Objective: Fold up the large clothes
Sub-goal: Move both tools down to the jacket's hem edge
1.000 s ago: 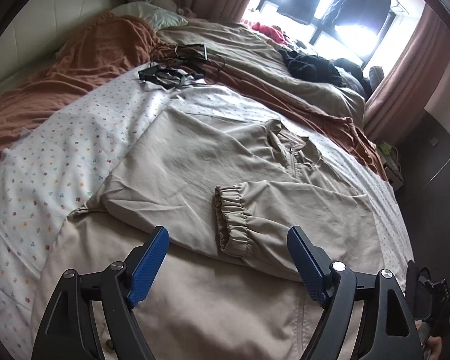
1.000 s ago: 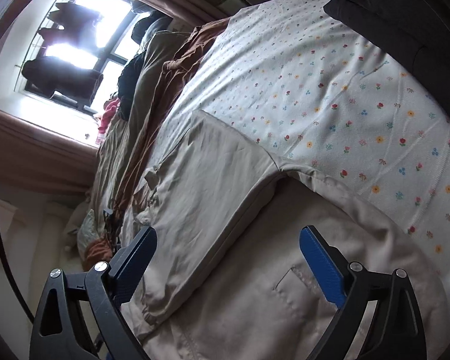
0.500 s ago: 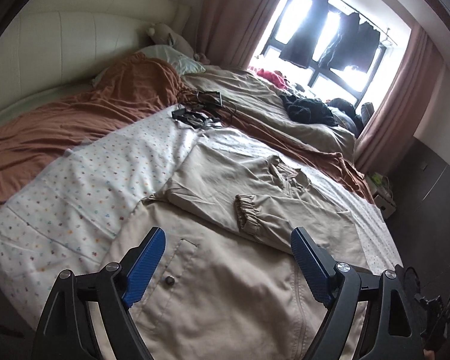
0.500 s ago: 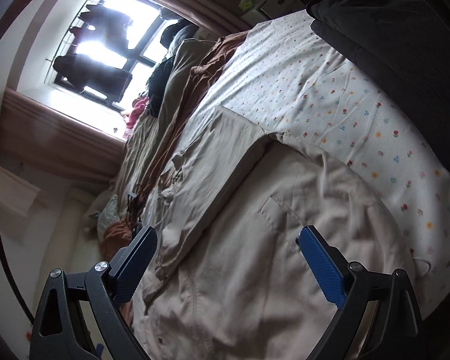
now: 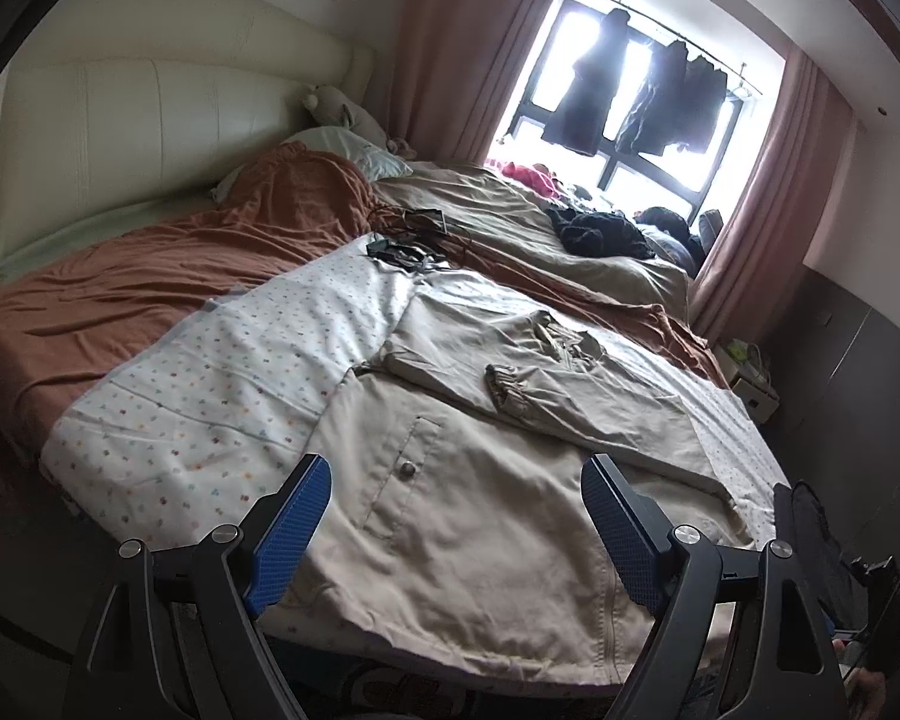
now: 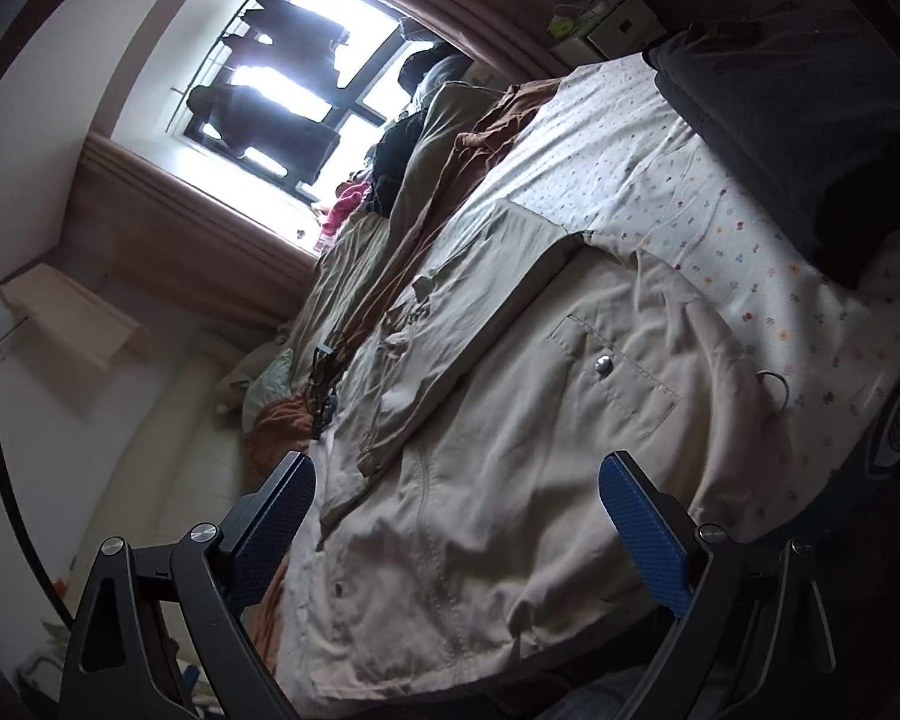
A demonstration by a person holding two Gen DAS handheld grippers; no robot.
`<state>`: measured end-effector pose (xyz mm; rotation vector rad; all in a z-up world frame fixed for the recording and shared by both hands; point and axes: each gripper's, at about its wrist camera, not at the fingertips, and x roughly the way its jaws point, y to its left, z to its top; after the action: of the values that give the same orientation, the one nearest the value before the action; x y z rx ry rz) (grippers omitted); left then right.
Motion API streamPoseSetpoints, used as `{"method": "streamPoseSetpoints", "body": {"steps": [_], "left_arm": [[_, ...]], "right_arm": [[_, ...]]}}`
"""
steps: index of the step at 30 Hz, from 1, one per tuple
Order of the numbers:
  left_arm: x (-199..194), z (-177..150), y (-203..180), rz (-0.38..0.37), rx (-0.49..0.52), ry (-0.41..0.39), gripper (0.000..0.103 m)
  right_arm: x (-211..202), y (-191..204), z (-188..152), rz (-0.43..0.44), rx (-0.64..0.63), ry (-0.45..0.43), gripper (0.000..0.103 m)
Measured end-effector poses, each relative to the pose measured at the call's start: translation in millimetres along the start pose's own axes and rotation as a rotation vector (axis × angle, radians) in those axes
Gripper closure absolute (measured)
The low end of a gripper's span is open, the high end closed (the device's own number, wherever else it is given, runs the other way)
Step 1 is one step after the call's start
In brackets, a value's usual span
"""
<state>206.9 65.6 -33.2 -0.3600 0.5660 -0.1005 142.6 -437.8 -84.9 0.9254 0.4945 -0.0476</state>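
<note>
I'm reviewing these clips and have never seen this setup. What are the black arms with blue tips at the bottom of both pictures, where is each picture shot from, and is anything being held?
There is no robot here. A person holds a pair of hand-held tongs in each hand, and each carries a wide-angle camera looking forward along its two fingers. One picture is from the left tongs, the other from the right tongs, which is rolled, so the room looks tipped. The blue parts are the gripping pads.

Both look at a bed covered by a flowered sheet. On it lies a beige jacket, spread out, with one sleeve folded across the chest. Cables and dark clothes lie further back.

Both tongs stand open, and nothing is held.
</note>
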Motion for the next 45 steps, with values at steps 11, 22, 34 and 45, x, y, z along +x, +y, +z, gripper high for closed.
{"method": "streamPoseSetpoints", "body": {"steps": [11, 22, 34, 45], "left_arm": [[-55, -39, 26, -0.036, -0.059, 0.019, 0.017], [-62, -61, 60, -0.022, -0.128, 0.059, 0.017], [-12, -72, 114, -0.022, -0.266, 0.13, 0.044], [73, -71, 123, -0.027, -0.304, 0.238, 0.05]], "right_arm": [[-74, -18, -8, -0.037, -0.076, -0.014, 0.007], [-92, -54, -8, -0.07, -0.07, 0.002, 0.007], [-42, -69, -12, -0.09, -0.076, 0.075, 0.023], [30, -113, 9, -0.142, 0.023, 0.132, 0.033]]}}
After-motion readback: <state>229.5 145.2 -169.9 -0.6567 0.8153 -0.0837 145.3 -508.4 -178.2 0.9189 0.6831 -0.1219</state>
